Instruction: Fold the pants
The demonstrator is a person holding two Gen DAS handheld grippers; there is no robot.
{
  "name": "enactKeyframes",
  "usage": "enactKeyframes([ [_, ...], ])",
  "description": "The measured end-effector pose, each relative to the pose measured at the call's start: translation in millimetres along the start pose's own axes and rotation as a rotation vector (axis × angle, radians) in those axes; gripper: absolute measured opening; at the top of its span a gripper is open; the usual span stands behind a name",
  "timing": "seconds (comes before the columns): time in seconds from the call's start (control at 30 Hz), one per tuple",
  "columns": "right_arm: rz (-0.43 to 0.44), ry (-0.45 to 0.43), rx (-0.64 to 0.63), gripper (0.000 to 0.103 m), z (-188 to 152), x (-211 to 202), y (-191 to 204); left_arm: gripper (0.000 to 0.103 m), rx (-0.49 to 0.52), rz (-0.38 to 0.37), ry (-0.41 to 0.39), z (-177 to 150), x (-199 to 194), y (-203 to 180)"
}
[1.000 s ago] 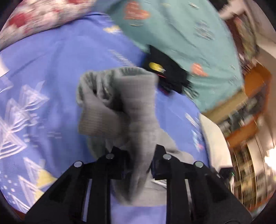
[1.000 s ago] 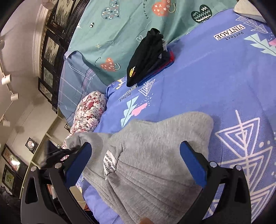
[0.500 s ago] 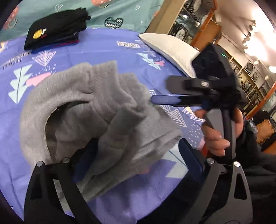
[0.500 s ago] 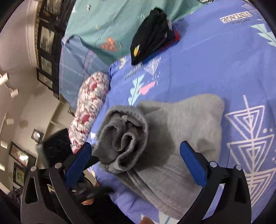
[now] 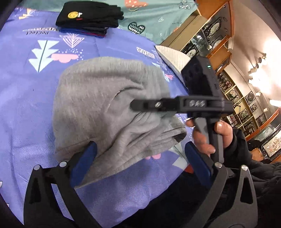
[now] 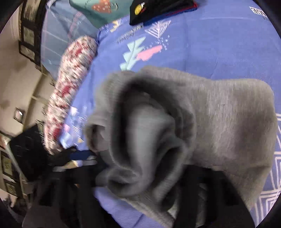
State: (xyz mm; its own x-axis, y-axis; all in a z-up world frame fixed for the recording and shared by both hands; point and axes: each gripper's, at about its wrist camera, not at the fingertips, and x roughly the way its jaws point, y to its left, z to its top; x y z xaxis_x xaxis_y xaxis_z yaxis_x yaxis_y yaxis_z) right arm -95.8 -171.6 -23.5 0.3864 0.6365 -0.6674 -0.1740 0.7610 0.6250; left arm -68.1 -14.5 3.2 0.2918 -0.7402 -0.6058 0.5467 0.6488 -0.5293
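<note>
The grey pants (image 5: pixel 105 98) lie bunched and partly folded on the purple patterned bedsheet (image 5: pixel 21 105). My left gripper (image 5: pixel 138 163) is open, its blue-padded fingers (image 5: pixel 84 161) spread around the near edge of the pants. My right gripper (image 5: pixel 140 105) shows in the left wrist view, held in a hand, its fingers over the pants' right side. In the right wrist view the grey fabric (image 6: pixel 175 131) fills the frame and looks gathered at the gripper's fingers, which are blurred and dark.
A stack of folded black clothes (image 5: pixel 89 15) lies at the far edge of the bed. A white pillow (image 5: pixel 173 57) is at the right. A floral pillow (image 6: pixel 70 84) lies at the left. Wooden shelves (image 5: pixel 219 43) stand beyond.
My left gripper let go of the pants and opened, then drew back to their near edge. My right gripper moved in onto the folded fabric, which is now bunched close to its camera.
</note>
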Motion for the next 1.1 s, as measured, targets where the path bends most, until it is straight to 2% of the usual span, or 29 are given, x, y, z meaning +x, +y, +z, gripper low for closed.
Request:
enactKeyframes([
  [0.03,0.022,-0.042,-0.013,0.038,-1,-12,5,0.101,0.021,0.002,-0.010,1,-3,-4],
  [0.2,-0.014,-0.269,-0.182,0.037,-18,-97,54,0.101,0.117,-0.035,-0.033,1,-5,-30],
  [0.27,-0.068,-0.325,-0.178,0.037,-25,-123,51,0.101,0.152,-0.046,-0.022,1,2,-37],
  [0.33,-0.131,-0.349,-0.091,0.037,-29,-132,22,0.101,0.159,-0.047,0.002,2,12,-41],
  [0.37,-0.148,-0.335,-0.046,0.037,-30,-129,5,0.101,0.157,-0.045,0.022,3,20,-40],
  [0.47,-0.214,-0.171,0.130,0.042,-39,-78,-69,0.101,0.123,-0.029,0.090,4,45,-33],
  [0.5,-0.201,-0.136,0.172,0.044,-44,-65,-86,0.101,0.113,-0.031,0.099,4,47,-32],
  [0.53,-0.154,-0.167,0.186,0.045,-49,-66,-94,0.101,0.117,-0.031,0.095,4,46,-33],
  [0.57,-0.138,-0.173,0.181,0.047,-51,-71,-93,0.101,0.132,-0.035,0.091,3,42,-36],
  [0.6,-0.152,-0.165,0.165,0.052,-50,-80,-86,0.101,0.147,-0.037,0.087,3,38,-40],
  [0.63,-0.189,-0.179,0.136,0.056,-49,-93,-77,0.101,0.154,-0.040,0.088,3,38,-41],
  [0.77,-0.353,-0.317,-0.053,0.057,-39,-137,-22,0.101,0.164,-0.080,0.079,4,38,-44],
  [0.9,-0.230,-0.356,-0.249,0.057,-23,-147,41,0.101,0.117,-0.073,0.123,-1,56,-37],
  [1.0,-0.235,-0.265,-0.225,0.057,5,-112,44,0.101,0.109,-0.083,0.111,-4,55,-36],
  [1.03,-0.242,-0.200,-0.159,0.057,16,-91,25,0.101,0.104,-0.087,0.109,-6,55,-35],
  [1.07,-0.286,-0.143,-0.092,0.056,25,-73,4,0.101,0.099,-0.095,0.107,-5,56,-35],
  [1.1,-0.312,-0.082,-0.021,0.051,29,-56,-22,0.101,0.099,-0.099,0.108,-6,57,-35],
])
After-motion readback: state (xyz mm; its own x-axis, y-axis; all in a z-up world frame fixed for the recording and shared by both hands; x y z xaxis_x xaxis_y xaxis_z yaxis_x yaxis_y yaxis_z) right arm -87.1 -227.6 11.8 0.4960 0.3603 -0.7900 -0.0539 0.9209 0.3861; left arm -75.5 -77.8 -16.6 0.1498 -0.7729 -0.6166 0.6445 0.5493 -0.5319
